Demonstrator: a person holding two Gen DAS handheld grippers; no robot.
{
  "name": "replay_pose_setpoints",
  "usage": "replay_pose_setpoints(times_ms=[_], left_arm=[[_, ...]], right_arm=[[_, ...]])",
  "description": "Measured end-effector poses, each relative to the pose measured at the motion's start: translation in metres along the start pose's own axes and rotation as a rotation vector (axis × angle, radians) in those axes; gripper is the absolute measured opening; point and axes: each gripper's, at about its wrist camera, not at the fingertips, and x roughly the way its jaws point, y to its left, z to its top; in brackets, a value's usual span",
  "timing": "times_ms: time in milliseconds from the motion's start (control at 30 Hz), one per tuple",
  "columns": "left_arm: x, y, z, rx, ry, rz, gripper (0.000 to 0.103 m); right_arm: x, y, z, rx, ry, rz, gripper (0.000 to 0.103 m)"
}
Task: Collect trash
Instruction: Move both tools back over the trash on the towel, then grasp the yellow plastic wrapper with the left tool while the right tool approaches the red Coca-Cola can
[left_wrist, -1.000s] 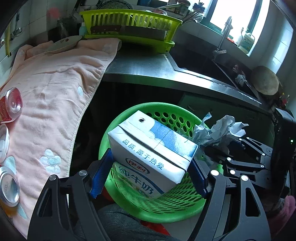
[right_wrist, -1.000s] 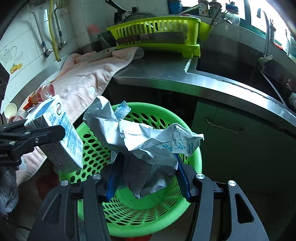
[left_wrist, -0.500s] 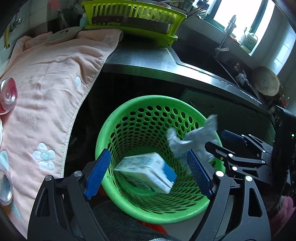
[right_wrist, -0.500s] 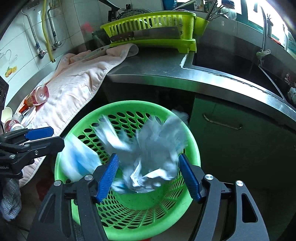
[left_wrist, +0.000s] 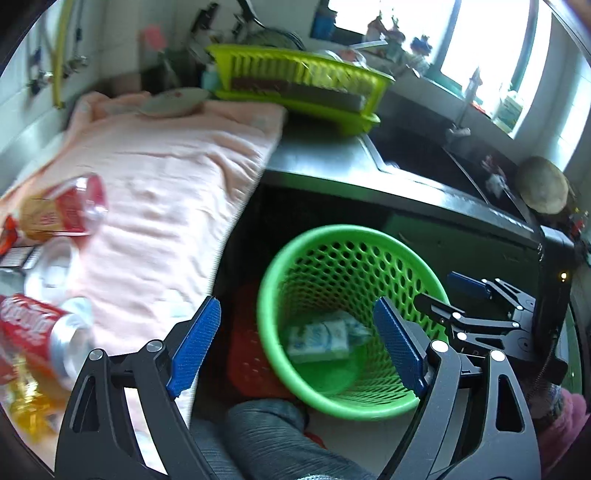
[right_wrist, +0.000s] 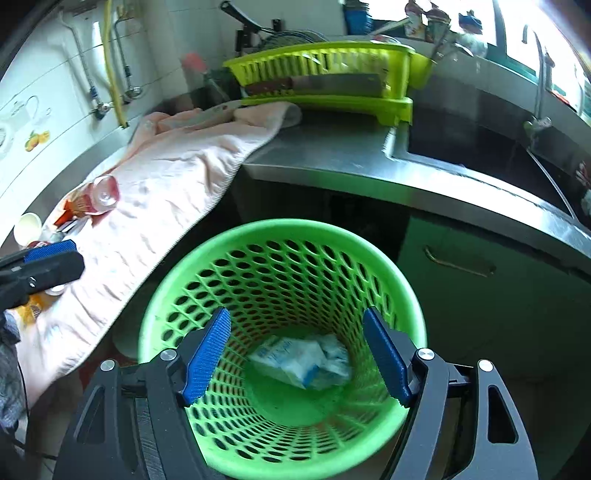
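A green mesh waste basket (left_wrist: 406, 258) (right_wrist: 173, 280) stands on the floor below the counter. The milk carton (left_wrist: 319, 341) (right_wrist: 280, 356) and the crumpled paper (right_wrist: 334, 360) lie at its bottom. My left gripper (left_wrist: 295, 350) is open and empty, above the basket's left rim. My right gripper (right_wrist: 297, 356) is open and empty, right over the basket; it also shows in the left wrist view (left_wrist: 454, 301). A red can (left_wrist: 40, 332), a plastic bottle (left_wrist: 62, 214) (right_wrist: 96, 195) and a paper cup (right_wrist: 27, 227) lie on the pink towel (left_wrist: 166, 184) (right_wrist: 166, 184).
A steel counter (right_wrist: 332, 158) with a sink (right_wrist: 498, 147) runs behind the basket. A lime dish rack (left_wrist: 295, 85) (right_wrist: 325, 74) holding a cleaver stands at the back. A cabinet door (right_wrist: 480, 280) is to the right. A red mat (left_wrist: 251, 354) lies under the basket.
Both grippers opened and let go: the milk carton and the crumpled paper fell to the bottom of the basket. The left gripper has swung left, towards the towel.
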Motion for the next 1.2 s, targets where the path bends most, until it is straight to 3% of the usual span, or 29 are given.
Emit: replay_pose_setpoints(times_ms=[333, 633, 933, 1033, 1200], left_arm=[[-0.068, 0.055, -0.013, -0.086, -0.079, 0.168, 0.087], [-0.118, 0.115, -0.053, -0.149, -0.093, 0.327, 0.09], [-0.103, 0.141, -0.081, -0.079, -0.033, 0.435, 0.089], [-0.092, 0.145, -0.082, -0.056, -0.017, 0.44, 0.079], [-0.078, 0.151, -0.082, -0.03, -0.005, 0.469, 0.077]], right_arm=[[-0.003, 0.062, 0.017, -0.096, -0.031, 0.104, 0.076], [-0.002, 0.119, 0.028, -0.194, -0.037, 0.227, 0.077], [0.005, 0.169, 0.037, -0.297, -0.036, 0.293, 0.078], [0.008, 0.179, 0.039, -0.319, -0.033, 0.299, 0.078], [0.013, 0.188, 0.041, -0.348, -0.022, 0.304, 0.078]])
